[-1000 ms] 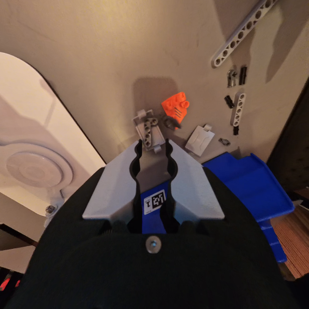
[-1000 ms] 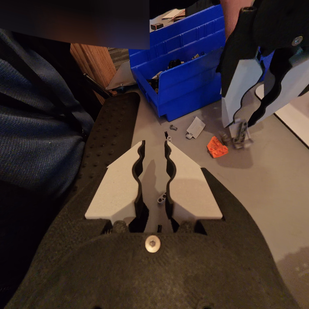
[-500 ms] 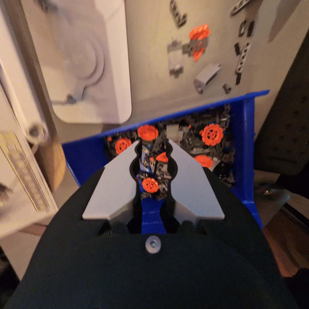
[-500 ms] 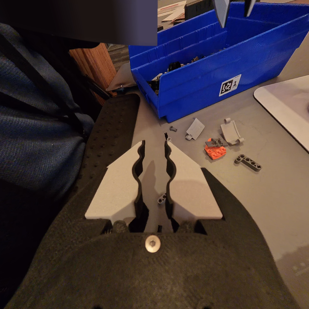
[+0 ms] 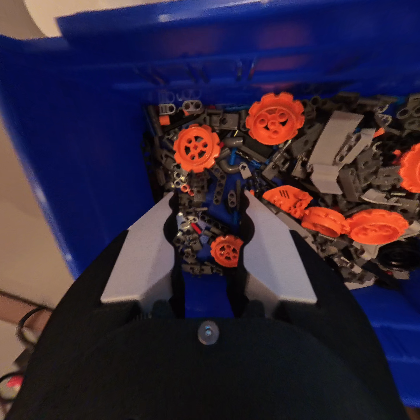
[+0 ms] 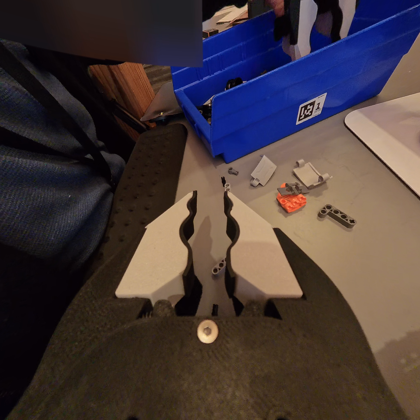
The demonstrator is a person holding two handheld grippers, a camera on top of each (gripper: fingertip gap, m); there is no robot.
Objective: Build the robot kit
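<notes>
My left gripper [image 5: 209, 193] is open and empty. It points down into a blue bin [image 5: 79, 141] filled with small grey and black toy building parts. An orange wheel [image 5: 226, 250] lies between its fingers, lower down, and two more [image 5: 196, 148] [image 5: 275, 118] lie beyond its tips. The right wrist view shows this gripper [image 6: 318, 29] inside the bin [image 6: 250, 118]. My right gripper [image 6: 210, 192] is open and empty, low over the grey table. A small grey beam [image 6: 219, 266] lies on the table between its fingers.
In front of the bin lie an orange piece [image 6: 292, 202], a dark L-shaped beam [image 6: 336, 214], two light grey panels [image 6: 263, 171] [image 6: 306, 175], a small connector [image 6: 233, 171] and a black pin [image 6: 223, 180]. A black dotted mat [image 6: 145, 181] is left, a white board [image 6: 391, 141] right, a person's blue garment [image 6: 45, 159] far left. There is about 30 centimetres between the tips of the two grippers.
My left gripper rose from the parts on the table, swung over the blue bin, went down into it and opened wider. The L-shaped beam now lies apart on the table. My right gripper stayed still.
</notes>
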